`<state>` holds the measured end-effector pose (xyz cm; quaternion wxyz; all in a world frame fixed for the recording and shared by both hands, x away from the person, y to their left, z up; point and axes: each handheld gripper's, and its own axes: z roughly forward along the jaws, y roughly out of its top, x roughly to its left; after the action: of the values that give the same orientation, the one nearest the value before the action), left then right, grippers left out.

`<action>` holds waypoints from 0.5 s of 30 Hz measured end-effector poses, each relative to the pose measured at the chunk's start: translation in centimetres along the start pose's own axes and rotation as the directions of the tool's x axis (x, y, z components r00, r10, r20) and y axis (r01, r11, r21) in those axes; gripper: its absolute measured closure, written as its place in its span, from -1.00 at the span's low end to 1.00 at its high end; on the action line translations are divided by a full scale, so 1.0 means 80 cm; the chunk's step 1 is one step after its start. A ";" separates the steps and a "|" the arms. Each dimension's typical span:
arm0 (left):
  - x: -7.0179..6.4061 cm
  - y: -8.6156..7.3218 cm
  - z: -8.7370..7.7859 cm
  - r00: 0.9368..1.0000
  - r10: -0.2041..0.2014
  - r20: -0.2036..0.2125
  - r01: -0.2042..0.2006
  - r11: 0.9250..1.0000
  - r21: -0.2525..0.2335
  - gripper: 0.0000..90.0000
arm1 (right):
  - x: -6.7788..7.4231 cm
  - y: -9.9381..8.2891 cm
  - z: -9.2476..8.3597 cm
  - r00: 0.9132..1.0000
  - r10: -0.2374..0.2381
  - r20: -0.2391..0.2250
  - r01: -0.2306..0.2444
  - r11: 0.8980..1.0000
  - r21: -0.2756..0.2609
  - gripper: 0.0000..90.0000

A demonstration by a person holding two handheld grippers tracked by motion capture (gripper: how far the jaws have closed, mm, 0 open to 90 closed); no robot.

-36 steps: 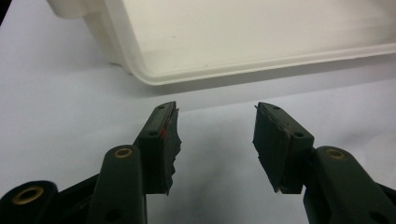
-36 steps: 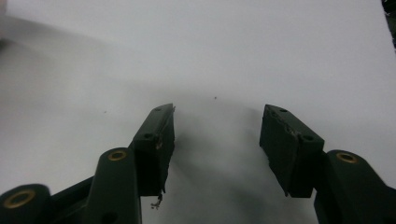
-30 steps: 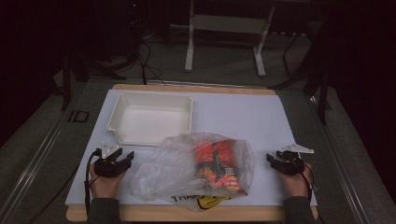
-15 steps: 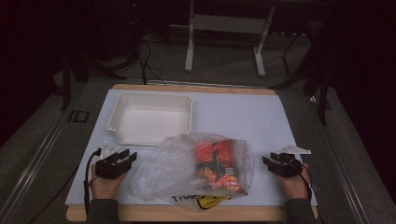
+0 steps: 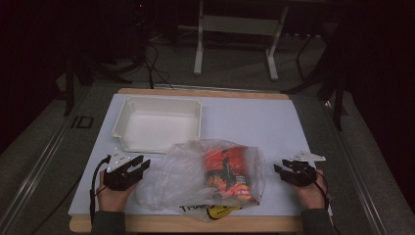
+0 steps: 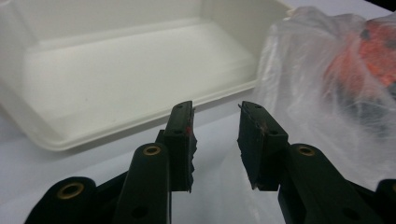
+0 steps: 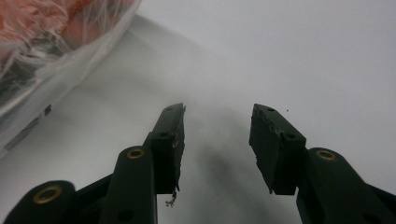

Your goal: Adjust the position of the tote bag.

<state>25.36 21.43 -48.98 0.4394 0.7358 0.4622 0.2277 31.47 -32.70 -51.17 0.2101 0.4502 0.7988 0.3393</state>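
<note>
A clear plastic bag (image 5: pixel 195 171) lies crumpled at the table's near middle, with a red and orange snack packet (image 5: pixel 227 169) inside it. My left gripper (image 5: pixel 143 165) hovers just left of the bag, pointing toward the white tray (image 5: pixel 159 125). Its jaws have just been closing, and nothing is between them (image 6: pixel 215 109). The tray (image 6: pixel 116 70) lies ahead of them and the bag (image 6: pixel 322 93) to their right. My right gripper (image 5: pixel 280 166) sits right of the bag. Its jaws (image 7: pixel 218 112) have just been opening a little over bare white surface, with the bag (image 7: pixel 56 51) at upper left.
A white mat (image 5: pixel 254 122) covers the wooden table. The tray stands at the back left, shallow and with nothing in it. The bag carries black lettering and a yellow smiley (image 5: pixel 215 211) near the front edge. Metal frame legs (image 5: pixel 198 44) and cables lie on the floor beyond.
The left gripper has risen slightly and edged toward the bag, and its jaws stand narrower than before. The right hand has barely moved. The bag and tray lie as they did.
</note>
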 end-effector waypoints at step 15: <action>-0.044 0.008 0.015 0.988 0.104 0.112 -0.110 0.993 0.048 0.45 | 0.004 0.005 -0.005 1.000 -0.021 0.001 0.021 1.000 -0.012 0.19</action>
<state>24.88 17.70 -48.78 0.4311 0.7826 0.4031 0.1977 31.26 -32.41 -50.59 0.2167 0.4408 0.8013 0.3416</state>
